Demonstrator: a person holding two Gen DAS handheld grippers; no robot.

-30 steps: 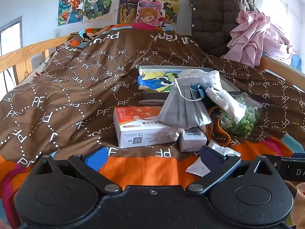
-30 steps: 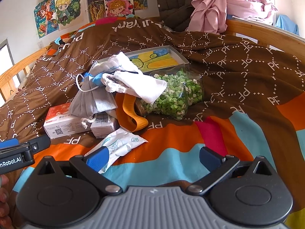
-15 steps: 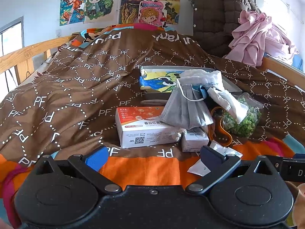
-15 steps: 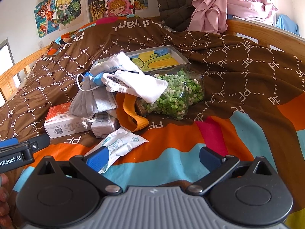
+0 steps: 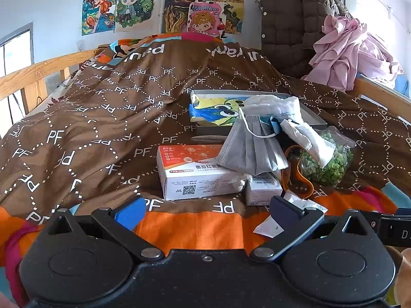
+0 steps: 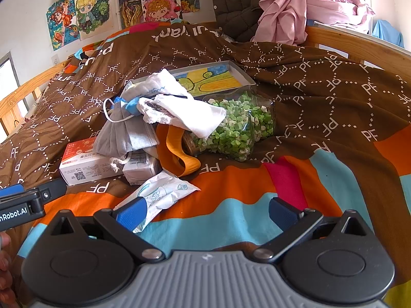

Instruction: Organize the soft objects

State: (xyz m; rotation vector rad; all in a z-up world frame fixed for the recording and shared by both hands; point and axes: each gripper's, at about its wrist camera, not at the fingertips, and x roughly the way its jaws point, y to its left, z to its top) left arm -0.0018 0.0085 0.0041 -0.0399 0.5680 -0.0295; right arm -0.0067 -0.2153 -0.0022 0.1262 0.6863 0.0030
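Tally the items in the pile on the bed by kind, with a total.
Cardboard boxes: 2, the orange-topped box and small white box
Grey face masks: 1
White cloths: 2
Sealed white packets: 1
Orange straps: 1
Jars of green pieces: 1
Picture trays: 1
Total: 9

We see our right gripper (image 6: 206, 211) low over the bed, its two blue fingers (image 6: 132, 214) wide apart with nothing between them. Under it lies a blanket (image 6: 321, 97), brown with white letters and bright stripes. A white wrapper packet (image 6: 164, 192) touches our left finger. Behind it sits a pile. A grey face mask (image 6: 125, 136) rests on a white and orange box (image 6: 82, 164), with a small white box (image 6: 141, 168) just beside it. An orange strap (image 6: 177, 151) loops next to a clear bag of green bits (image 6: 236, 128). A white cloth (image 6: 187, 113) lies over that bag. A flat tray with a drawing (image 6: 213, 77) sits behind. Our left gripper (image 6: 28, 197) peeks in at the left edge.
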